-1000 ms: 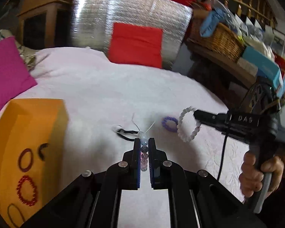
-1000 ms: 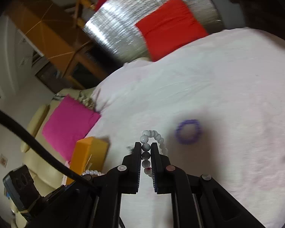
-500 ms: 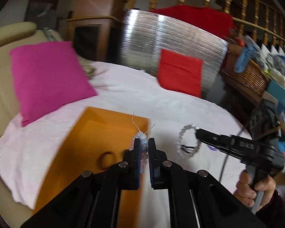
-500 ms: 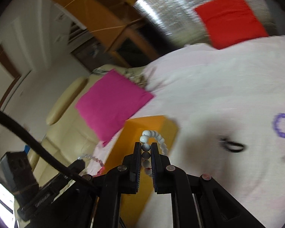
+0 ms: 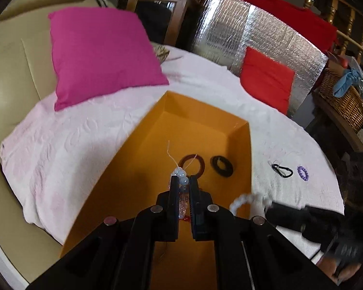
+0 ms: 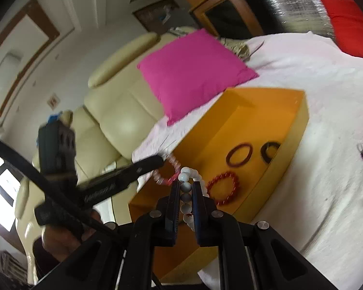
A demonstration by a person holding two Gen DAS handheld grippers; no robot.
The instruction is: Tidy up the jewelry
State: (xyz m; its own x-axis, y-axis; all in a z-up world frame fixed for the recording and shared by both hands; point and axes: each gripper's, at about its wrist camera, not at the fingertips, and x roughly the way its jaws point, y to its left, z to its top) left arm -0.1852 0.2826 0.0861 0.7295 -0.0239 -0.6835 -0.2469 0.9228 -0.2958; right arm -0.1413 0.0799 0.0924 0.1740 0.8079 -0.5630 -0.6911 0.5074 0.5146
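Left gripper: my left gripper (image 5: 182, 183) is clamped on a pale pink beaded bracelet (image 5: 183, 198), held above the open orange box (image 5: 142, 130); white thread ends stick up past the fingertips.
Right gripper: my right gripper (image 6: 184, 188) is clamped on a white beaded bracelet (image 6: 186, 185), over the box's near corner.
Orange box: sits on the pink-white cloth (image 5: 67, 145) covering the bed-like surface.
Inside the box: a dark red bangle (image 6: 238, 154) and a black ring (image 6: 270, 151) lie side by side; a red beaded bracelet (image 6: 223, 188) lies nearer to me.
On the cloth: a black hair tie (image 5: 282, 170) and a purple beaded ring (image 5: 302, 173) lie near each other, outside the box to its right.
Surroundings: magenta cushion (image 5: 99, 55) against a cream sofa (image 6: 113, 111); red cushion (image 5: 266, 84) before a silver panel (image 5: 254, 36).
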